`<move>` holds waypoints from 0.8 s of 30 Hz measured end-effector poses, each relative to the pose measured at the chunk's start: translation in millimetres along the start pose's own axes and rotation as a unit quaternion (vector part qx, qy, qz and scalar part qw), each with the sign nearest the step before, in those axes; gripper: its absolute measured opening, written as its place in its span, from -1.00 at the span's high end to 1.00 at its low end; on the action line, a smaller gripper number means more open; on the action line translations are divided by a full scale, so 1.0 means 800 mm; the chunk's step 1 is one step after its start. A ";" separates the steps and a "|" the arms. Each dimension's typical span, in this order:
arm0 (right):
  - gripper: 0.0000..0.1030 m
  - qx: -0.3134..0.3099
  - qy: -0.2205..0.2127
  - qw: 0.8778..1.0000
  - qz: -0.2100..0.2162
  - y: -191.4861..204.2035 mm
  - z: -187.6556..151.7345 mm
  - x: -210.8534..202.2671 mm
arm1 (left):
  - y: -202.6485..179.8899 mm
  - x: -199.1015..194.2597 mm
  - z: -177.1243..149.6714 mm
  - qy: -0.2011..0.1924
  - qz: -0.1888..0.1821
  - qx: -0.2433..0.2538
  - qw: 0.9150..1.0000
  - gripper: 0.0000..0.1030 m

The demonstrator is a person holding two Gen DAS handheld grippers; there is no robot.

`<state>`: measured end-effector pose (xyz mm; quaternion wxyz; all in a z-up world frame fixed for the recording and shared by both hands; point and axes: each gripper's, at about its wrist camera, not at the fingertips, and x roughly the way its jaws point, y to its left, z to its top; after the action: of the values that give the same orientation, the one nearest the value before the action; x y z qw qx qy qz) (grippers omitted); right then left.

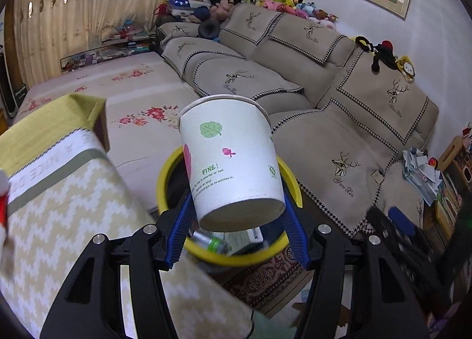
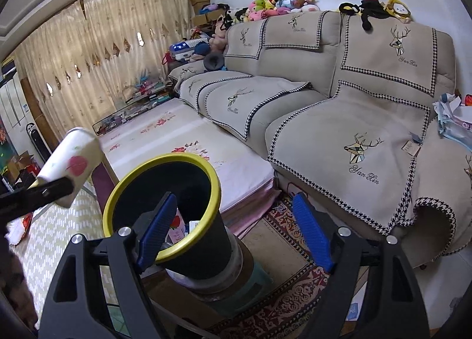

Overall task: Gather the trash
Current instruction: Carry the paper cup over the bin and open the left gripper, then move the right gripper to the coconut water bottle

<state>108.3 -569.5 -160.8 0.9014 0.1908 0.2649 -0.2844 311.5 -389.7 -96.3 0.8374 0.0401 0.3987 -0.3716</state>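
Cup hanging over the bin, left gripper [image 1: 236, 215] clamping it.

Left pads are pinching the paper cup [image 1: 233, 159] near its base, cup tilting at frame centre above the yellow-rimmed bin [image 1: 165, 173] (trash already lying inside). Right gripper [image 2: 233, 231] is gaping wide, holding nothing, its left finger showing in front of the bin's rim at lower centre; sofa [image 2: 339, 120] filling the right.

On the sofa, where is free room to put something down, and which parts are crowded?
Free: the two seat cushions with deer-print covers, between the backrest and the front edge, and the floral mat beside them. Crowded: the backrest top with plush toys, the far corner with bags, and the paper pile at the near end. The yellow-rimmed bin already holds trash.
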 end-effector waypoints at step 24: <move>-0.55 -0.061 0.007 0.997 0.055 0.080 -0.013 -0.023 | 0.166 -0.268 -0.108 -0.153 0.104 -0.130 0.974 -0.83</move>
<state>130.8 -507.6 -145.6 0.9236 0.1520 0.2773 -0.2164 256.3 -135.7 -35.5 0.9204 -0.0856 0.3050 -0.2294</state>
